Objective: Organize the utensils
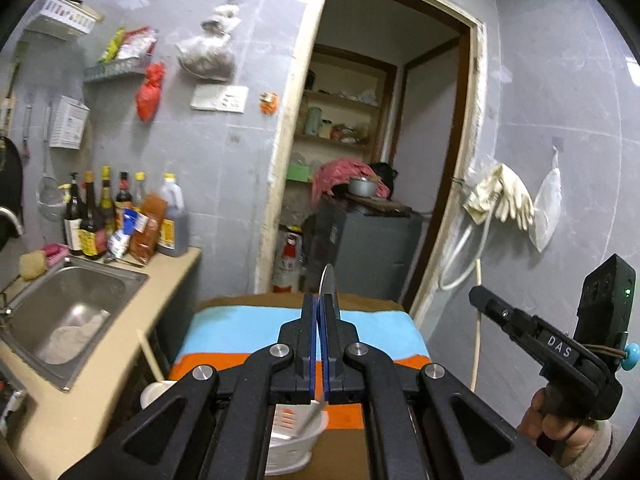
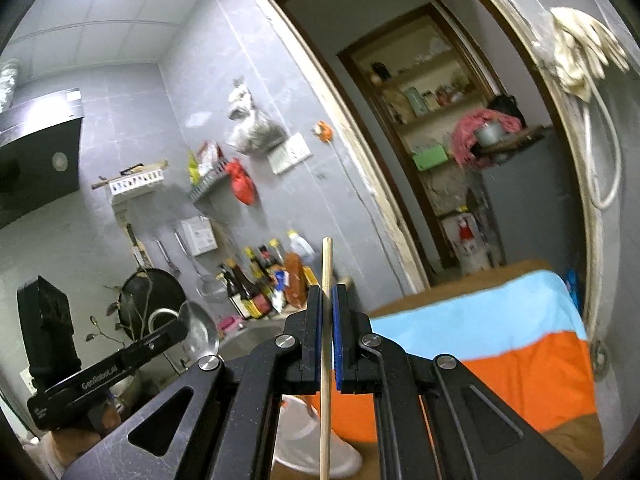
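My left gripper [image 1: 321, 298] is shut on a metal spoon [image 1: 328, 280]. The spoon's bowl sticks up past the fingertips and its handle runs down below the jaws. My right gripper [image 2: 329, 290] is shut on a wooden chopstick [image 2: 327, 264], which stands upright through the pads. Both grippers are held in the air above a white utensil holder [image 1: 292, 444], also visible as the white holder [image 2: 312, 440] under the right jaws. The right gripper [image 1: 478, 294] appears at the right of the left wrist view, a hand beneath it. The left gripper [image 2: 182, 328] with the spoon [image 2: 198, 330] shows at the left.
The holder stands on a table with a blue, orange and brown striped cloth [image 1: 248, 328]. A steel sink [image 1: 72, 308] in a beige counter lies to the left, with sauce bottles [image 1: 120, 216] behind it. An open doorway [image 1: 380, 160] faces me. Gloves [image 1: 504, 196] hang on the right wall.
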A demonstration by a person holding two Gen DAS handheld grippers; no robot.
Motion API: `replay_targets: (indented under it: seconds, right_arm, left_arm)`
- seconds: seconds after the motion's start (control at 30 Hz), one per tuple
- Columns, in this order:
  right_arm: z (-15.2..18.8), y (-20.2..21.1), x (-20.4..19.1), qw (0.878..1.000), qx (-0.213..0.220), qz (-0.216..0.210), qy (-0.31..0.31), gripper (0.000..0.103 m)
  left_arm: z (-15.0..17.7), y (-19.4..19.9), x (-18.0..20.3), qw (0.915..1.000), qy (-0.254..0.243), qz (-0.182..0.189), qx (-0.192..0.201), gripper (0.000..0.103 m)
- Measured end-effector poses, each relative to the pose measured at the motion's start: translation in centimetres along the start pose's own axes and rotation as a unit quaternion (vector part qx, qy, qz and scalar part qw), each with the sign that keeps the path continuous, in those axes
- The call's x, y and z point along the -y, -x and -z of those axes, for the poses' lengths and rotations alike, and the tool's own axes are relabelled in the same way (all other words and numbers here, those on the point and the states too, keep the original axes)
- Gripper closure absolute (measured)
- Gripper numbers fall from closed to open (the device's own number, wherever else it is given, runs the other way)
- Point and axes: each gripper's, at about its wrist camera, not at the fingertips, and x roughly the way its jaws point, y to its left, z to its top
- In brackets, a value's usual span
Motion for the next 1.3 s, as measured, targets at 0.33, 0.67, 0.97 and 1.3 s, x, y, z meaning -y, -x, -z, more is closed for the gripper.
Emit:
replay_targets:
  seconds: [0.33,0.67,0.97,1.3]
  right_arm:
    - [-0.2,-4.1,-5.2,0.999,0.029,-0.019,0.01,0.098]
    - [1.2,-7.7,-7.5,0.998,0.05,0.01,0.029,0.098]
    - [2.5,-10.9,-8.1,0.997,0.038,0.04,0.054,0.098]
    - [4.8,-12.8,-7.2,0.996,0.008,0.058,0.06,0.098]
  left_arm:
    - [-2.1,2.1,-7.2,0.9967,0.015,-0.073,0.034,0.101]
    - [-2.6,0.5,-12.2,0.9876,0.011,-0.151,0.04,0.101]
    - [-0.2,-3.5,-13.6,0.9805,0.011,-0.196,0.009,0.101]
    - [2.4,-5.3,-11.5,0.9771,-0.06,-0.204,0.012,0.101]
